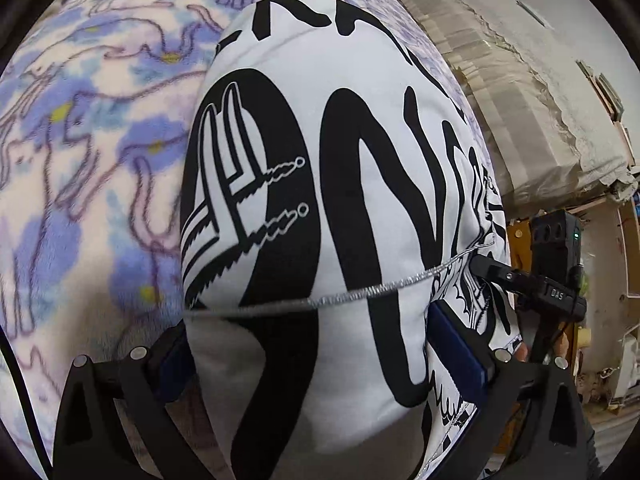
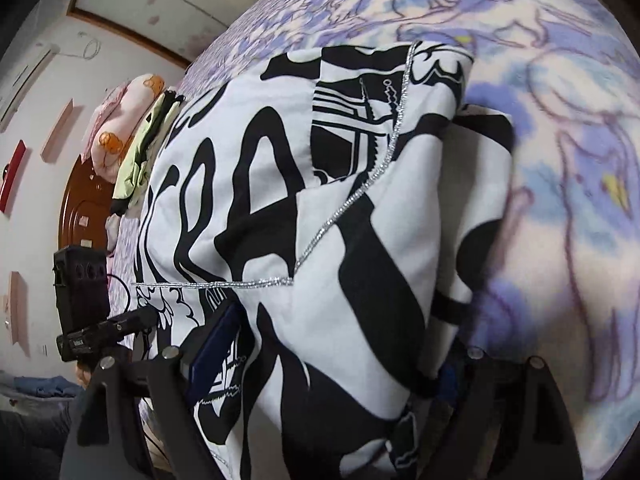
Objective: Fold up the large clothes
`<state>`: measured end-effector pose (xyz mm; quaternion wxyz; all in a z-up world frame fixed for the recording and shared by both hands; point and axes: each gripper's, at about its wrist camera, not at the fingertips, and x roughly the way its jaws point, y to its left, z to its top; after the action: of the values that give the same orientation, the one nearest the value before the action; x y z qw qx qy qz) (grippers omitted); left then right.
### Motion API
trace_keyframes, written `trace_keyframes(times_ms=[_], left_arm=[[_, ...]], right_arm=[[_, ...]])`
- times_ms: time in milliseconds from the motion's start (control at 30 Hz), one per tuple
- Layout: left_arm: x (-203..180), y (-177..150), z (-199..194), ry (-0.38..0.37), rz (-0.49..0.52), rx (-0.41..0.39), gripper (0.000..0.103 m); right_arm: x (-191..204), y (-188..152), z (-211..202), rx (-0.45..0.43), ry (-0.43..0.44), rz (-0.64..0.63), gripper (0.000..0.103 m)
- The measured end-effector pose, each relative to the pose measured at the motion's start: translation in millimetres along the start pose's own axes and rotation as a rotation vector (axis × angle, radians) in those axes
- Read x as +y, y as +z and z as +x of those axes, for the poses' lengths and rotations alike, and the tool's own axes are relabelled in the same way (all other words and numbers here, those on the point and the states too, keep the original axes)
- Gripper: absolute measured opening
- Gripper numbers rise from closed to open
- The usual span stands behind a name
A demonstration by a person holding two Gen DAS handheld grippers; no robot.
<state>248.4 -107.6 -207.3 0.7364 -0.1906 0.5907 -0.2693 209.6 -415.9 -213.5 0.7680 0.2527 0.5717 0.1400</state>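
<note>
A large white garment (image 1: 320, 152) with bold black lettering and a silver trim line lies on the bed and fills the middle of both wrist views. Its near part bulges up between the fingers of my left gripper (image 1: 316, 344), whose blue-padded fingers stand wide apart on either side of the cloth. My right gripper (image 2: 332, 344) shows the same: the garment (image 2: 280, 200) lies bunched between its spread fingers. Each gripper also appears in the other's view, the right one (image 1: 532, 284) at the garment's right edge and the left one (image 2: 108, 328) at its left edge.
A fleece blanket (image 1: 80, 140) with purple and blue flowers covers the bed (image 2: 560, 160). Pink pillows (image 2: 120, 128) and a pale green garment (image 2: 140, 152) lie by the brown headboard (image 2: 76, 208). Cloth-covered furniture (image 1: 520, 100) stands beside the bed. Folded blue fabric (image 2: 44, 388) lies low at the left.
</note>
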Motion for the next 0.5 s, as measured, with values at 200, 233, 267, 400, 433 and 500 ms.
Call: trace_keyframes(times_ms=[200,233,267,400,433,500], left_arm=[[1,10,12,-0.027,0.030,0.012,0.103],[0,10,14,-0.024,0.037,0.012,0.103],[-1,11,15,-0.022,0.041,0.009,0.102],[-13,13,12,0.018,0.089,-0.003,0.086],[-16,14,11,0.018,0.099,-0.005,0.079],[-14,16,4,0.005,0.099,-0.005,0.069]], right_arm=[[-1,-7,3,-0.029,-0.024,-0.020,0.082],[1,-11,2,-0.042,-0.033,-0.027,0.079],[2,-14,0,-0.057,-0.042,-0.029,0.078],[12,-18,1,-0.092,-0.077,0.003,0.067],[17,-19,1,-0.097,-0.102,0.011,0.066],[27,-16,0,-0.100,-0.135,0.023,0.062]])
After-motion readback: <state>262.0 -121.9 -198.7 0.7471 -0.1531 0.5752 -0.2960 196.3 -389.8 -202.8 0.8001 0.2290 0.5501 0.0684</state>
